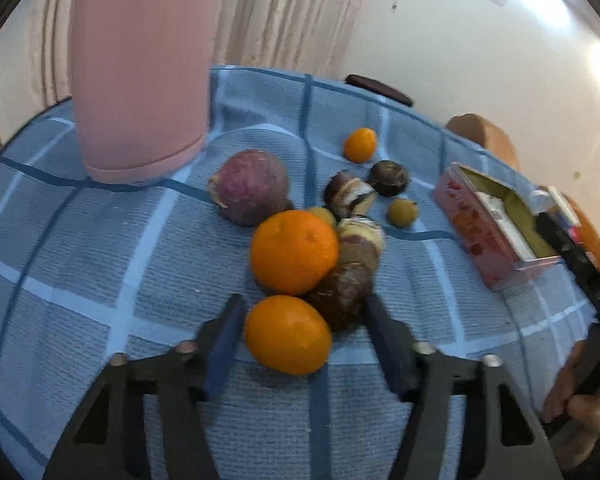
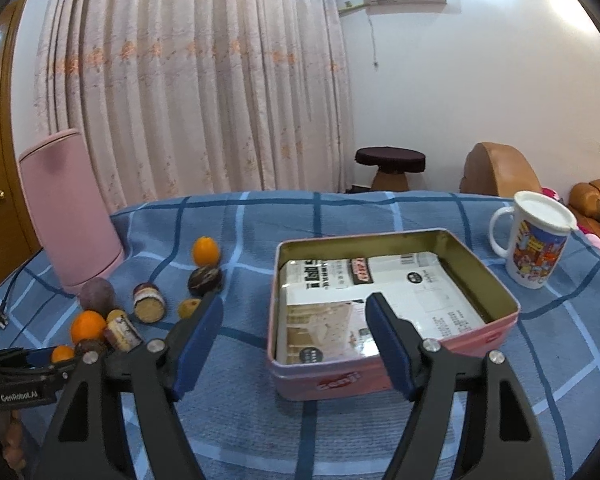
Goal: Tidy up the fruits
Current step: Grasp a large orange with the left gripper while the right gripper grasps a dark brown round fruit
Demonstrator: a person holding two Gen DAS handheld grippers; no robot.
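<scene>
A pile of fruit lies on the blue checked cloth. My left gripper point(image 1: 304, 312) is open, its jaws on either side of a small orange point(image 1: 288, 334) at the near end of the pile. Behind it sit a bigger orange point(image 1: 294, 252), a dark wrinkled fruit point(image 1: 344, 294), cut halves point(image 1: 360, 236), a large purple fruit point(image 1: 250, 186) and a far small orange point(image 1: 360, 144). My right gripper point(image 2: 296, 308) is open and empty, just in front of the pink tin point(image 2: 496, 328), which holds printed packets. The fruit pile point(image 2: 88, 326) shows at the left of the right wrist view.
A tall pink appliance point(image 1: 140, 68) stands at the back left of the table. A lidded white mug point(image 2: 534, 240) stands right of the tin. A power plug point(image 2: 0, 316) lies at the table's left edge. A stool point(image 2: 390, 164) and sofa point(image 2: 500, 172) stand beyond the table.
</scene>
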